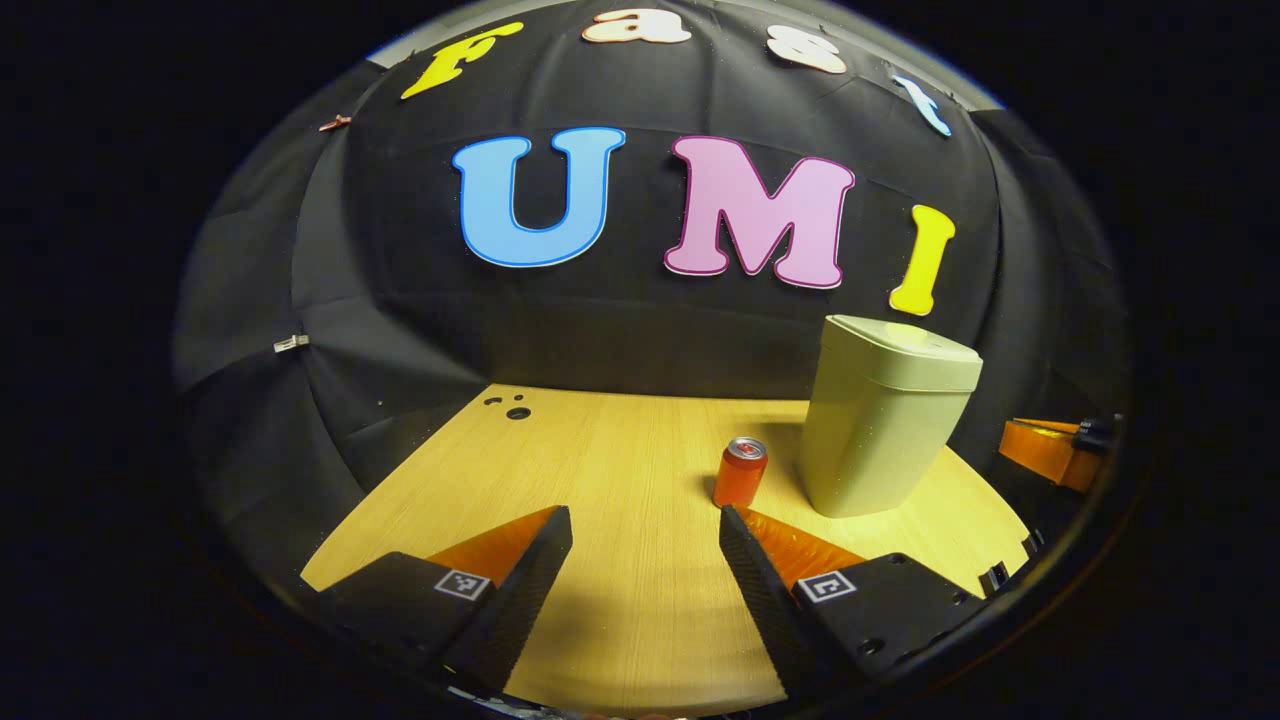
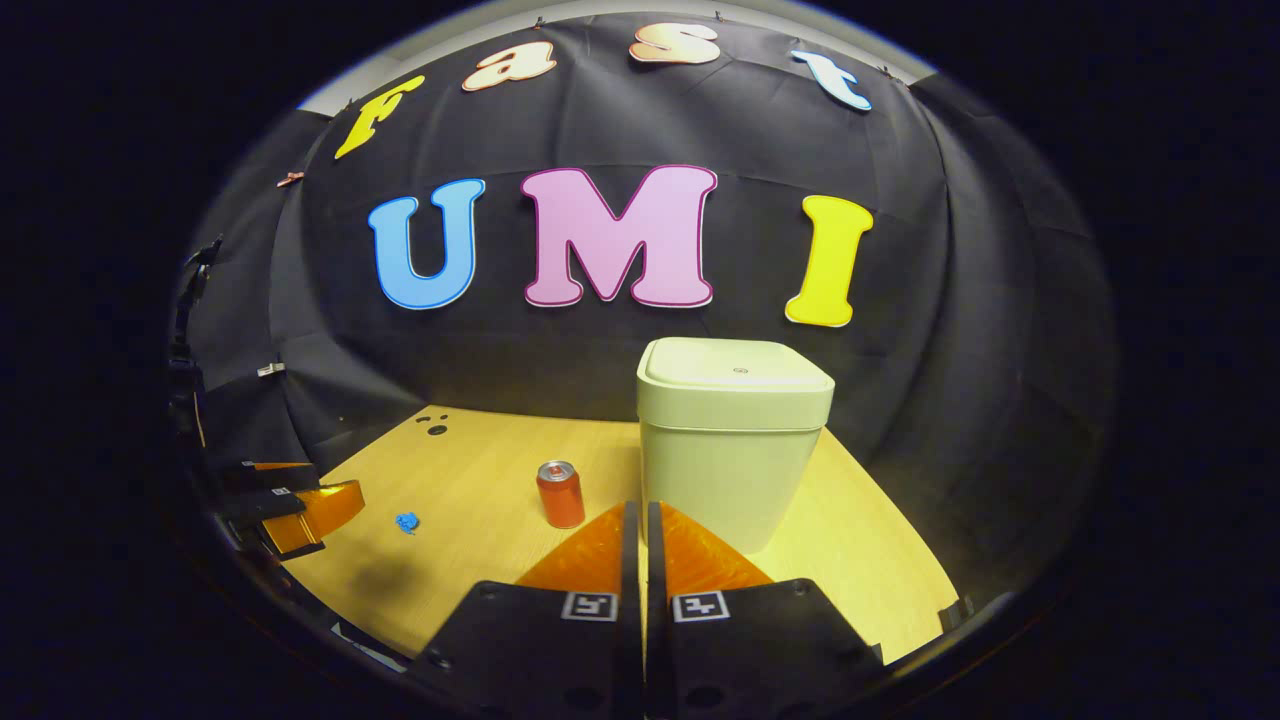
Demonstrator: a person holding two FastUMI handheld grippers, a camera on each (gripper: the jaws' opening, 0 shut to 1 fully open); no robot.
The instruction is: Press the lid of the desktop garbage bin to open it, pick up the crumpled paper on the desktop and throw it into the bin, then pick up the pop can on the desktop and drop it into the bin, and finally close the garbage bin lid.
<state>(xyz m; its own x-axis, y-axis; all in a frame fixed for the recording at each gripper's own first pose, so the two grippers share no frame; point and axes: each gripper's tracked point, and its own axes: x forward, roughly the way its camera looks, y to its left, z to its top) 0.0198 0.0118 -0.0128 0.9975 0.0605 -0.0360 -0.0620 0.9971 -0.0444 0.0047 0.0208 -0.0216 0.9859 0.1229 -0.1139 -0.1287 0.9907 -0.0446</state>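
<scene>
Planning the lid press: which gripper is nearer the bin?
Right, as I judge it. The right gripper, fingers together, sits just in front of the bin. The left gripper is open, farther back and off to the bin's left, nearer the can.

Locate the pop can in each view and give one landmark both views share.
Left gripper view: pop can stands centre-right, just left of the bin.
Right gripper view: pop can stands left of centre, again left of the bin.
Shared landmark: the bin, lid closed.

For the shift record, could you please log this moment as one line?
stage: start | bin: lid shut | can: upright beside bin | paper: on table | left tongs: open | right tongs: shut, empty
</scene>
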